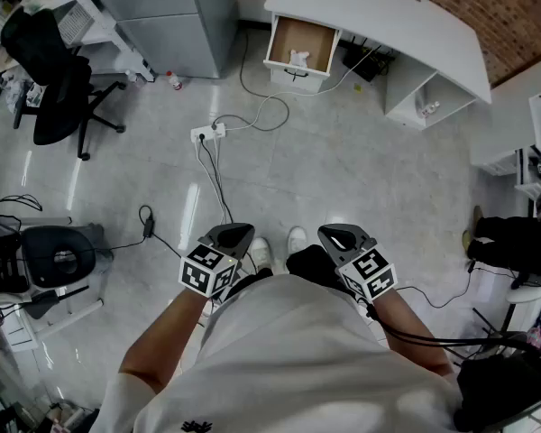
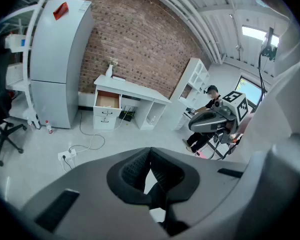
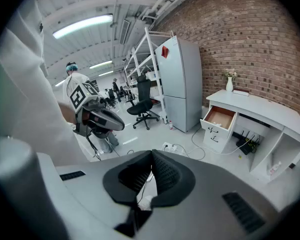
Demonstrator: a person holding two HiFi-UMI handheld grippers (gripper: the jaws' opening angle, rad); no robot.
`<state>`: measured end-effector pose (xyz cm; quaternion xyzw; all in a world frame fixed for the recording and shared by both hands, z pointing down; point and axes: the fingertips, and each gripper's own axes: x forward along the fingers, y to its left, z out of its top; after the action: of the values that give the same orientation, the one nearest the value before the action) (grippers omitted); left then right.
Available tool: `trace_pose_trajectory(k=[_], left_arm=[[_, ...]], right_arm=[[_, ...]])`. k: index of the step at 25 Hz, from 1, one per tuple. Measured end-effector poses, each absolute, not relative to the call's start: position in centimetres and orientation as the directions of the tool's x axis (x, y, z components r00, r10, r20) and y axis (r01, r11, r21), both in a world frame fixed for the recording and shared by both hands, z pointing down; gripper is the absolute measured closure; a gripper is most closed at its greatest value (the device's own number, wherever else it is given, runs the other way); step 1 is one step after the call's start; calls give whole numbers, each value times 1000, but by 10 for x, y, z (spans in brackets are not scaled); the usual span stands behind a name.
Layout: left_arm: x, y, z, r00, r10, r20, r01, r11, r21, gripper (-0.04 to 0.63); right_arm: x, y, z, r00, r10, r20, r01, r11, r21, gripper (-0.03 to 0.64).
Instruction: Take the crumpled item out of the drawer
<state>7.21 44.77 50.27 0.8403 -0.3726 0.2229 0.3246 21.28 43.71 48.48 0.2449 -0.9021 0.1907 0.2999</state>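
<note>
Stands well back from the white desk, with the left gripper and the right gripper held low before the torso, side by side, both angled down toward the floor. Holds both clenched: in each gripper view, ribbed pads pressed tip to tip, nothing pinched between.

Faces the crumpled item, a small white wad, far ahead of both tools and slightly nearer the right one's line, lying inside the open drawer pulled out from the desk's left end. Sees it again in the right gripper view as a pale speck on the drawer's wooden bottom, well beyond the shut jaws and to their right.

Between tools and drawer: a power strip with looping cables. Off to the left of the left gripper, a grey fridge and a black office chair. Just beyond the grippers, white shoes.
</note>
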Motion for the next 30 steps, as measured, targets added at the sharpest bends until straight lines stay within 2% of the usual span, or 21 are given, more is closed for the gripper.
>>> trace_pose_trajectory(k=[8,15,19,22,30], left_arm=[[126,379,470,654,-512,556,-751,-530,395,572],[143,317,470,622,-548,559,-779,-506,371,572],[130,299,475,640,-531,556,-764,-519,384,571],[112,267,491,641,-510,573,-754,-558,347,571],[21,158,485,714,-485,505,-692,-602,400,569]], right_arm=[[253,384,478,-689,-370,624,-594,781,-193,588],[277,334,503,-720,-332,610,-562,794,-232,588],[262,307,514,-718,-335,610,-584,767,-266,584],[241,264,525,-712,-347,610,-597,757,-266,544],[152,159,516,-649,-426,630,-687,683,-247,512]])
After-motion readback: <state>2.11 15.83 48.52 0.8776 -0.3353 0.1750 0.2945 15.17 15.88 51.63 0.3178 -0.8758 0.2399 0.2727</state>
